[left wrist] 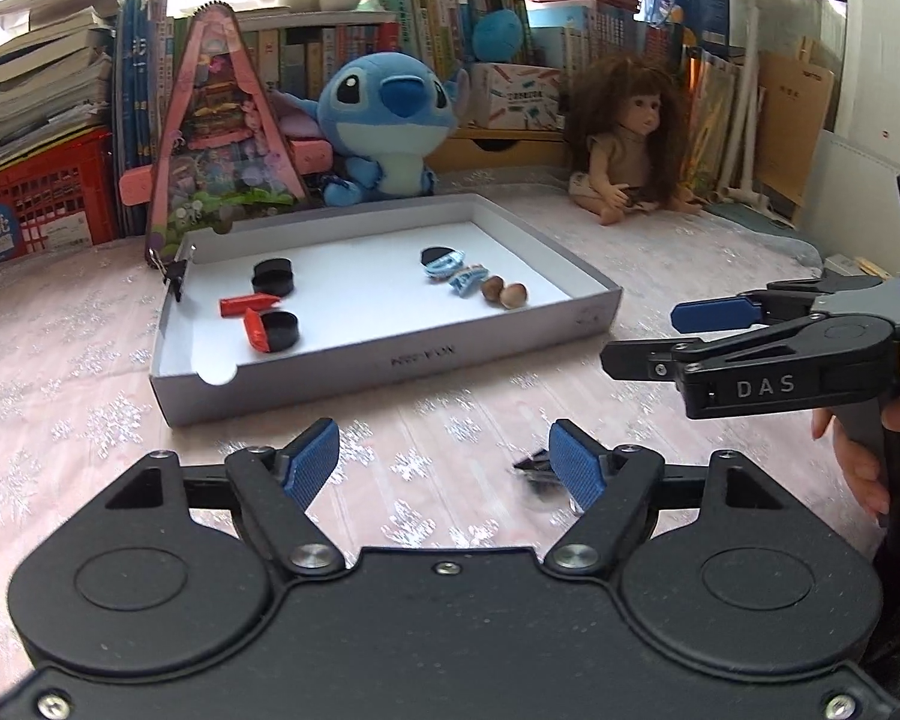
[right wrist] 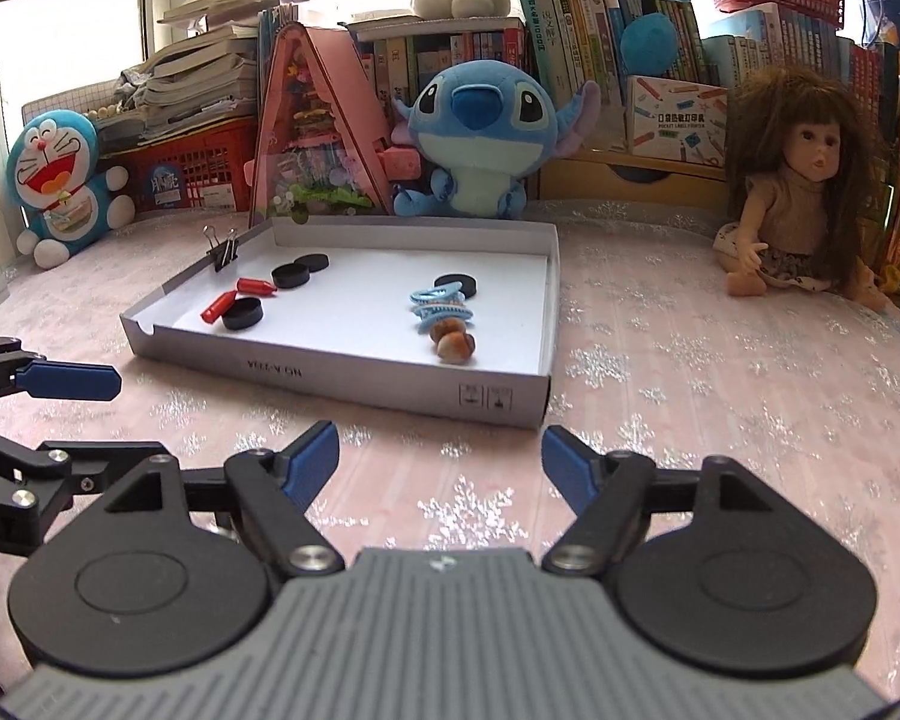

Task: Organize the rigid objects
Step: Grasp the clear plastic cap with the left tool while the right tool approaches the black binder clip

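**Operator:** My left hand-held gripper [left wrist: 444, 459] is released, its blue pads spread wide with nothing between them. A small dark object [left wrist: 534, 468], blurred, lies on the pink snowflake-patterned cloth surface [left wrist: 78, 396] just beside its right pad; I cannot tell what it is. My right hand-held gripper [right wrist: 438, 456] is likewise released and empty, low over the cloth.

**Observer:** And the things to be sorted?

**Operator:** Most sit in the shallow grey cardboard box lid [right wrist: 330, 369] ahead. On one side, black round discs [right wrist: 243, 313] and two red crayon-like pieces [right wrist: 257, 286]; on the other, another disc, light-blue hair clips [right wrist: 441, 312] and two brown nuts [right wrist: 455, 347]. A black binder clip [right wrist: 225, 252] grips the far left wall.

**Observer:** So which step are you on?

**Operator:** Between placements, I judge. The dark piece by my left pad looks like the next candidate. That calls for sliding the left hand-held gripper rightward so the piece sits between the pads, closing, then lifting it over the tray's near wall.
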A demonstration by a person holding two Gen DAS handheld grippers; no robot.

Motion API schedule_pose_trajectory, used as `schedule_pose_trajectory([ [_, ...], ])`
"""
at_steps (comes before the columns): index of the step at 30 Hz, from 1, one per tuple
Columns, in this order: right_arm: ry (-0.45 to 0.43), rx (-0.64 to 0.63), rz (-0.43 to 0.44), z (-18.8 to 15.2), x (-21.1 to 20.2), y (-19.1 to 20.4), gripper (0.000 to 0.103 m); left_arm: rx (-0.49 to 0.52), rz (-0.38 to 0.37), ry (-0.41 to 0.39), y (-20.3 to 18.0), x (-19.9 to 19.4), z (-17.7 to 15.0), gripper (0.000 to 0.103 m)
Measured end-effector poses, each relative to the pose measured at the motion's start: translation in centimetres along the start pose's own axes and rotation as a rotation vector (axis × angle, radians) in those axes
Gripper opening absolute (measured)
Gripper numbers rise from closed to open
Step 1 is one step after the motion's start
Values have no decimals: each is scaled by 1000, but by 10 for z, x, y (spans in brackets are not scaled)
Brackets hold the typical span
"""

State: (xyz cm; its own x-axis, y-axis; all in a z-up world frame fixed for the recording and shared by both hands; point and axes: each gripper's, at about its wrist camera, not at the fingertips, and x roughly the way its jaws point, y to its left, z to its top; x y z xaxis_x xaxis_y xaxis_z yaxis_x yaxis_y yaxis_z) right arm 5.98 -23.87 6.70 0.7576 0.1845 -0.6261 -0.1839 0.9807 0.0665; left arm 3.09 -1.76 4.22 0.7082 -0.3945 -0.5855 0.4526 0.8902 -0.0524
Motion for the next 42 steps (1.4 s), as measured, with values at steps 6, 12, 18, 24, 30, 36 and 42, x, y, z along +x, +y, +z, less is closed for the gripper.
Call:
schedule_pose_trajectory([
  [6,5,25,2,-9,0,-2,84,25,-51,28,-12,3,-12,73],
  [12,3,31,-2,-17,1,-1,86,43,-66,39,-19,10,-20,64],
  [18,6,0,-50,-25,6,3,86,72,-55,17,-23,17,-20,58],
  [24,19,12,-40,-32,11,1,86,93,-72,21,-30,23,-21,51],
  [30,7,35,-18,-34,10,-2,87,113,-71,26,-35,28,-23,39],
  [36,10,35,-17,-34,10,-2,88,96,-61,27,-32,25,-24,27],
  [42,3,26,-12,-34,10,-1,88,77,-27,17,-22,17,-24,27],
])
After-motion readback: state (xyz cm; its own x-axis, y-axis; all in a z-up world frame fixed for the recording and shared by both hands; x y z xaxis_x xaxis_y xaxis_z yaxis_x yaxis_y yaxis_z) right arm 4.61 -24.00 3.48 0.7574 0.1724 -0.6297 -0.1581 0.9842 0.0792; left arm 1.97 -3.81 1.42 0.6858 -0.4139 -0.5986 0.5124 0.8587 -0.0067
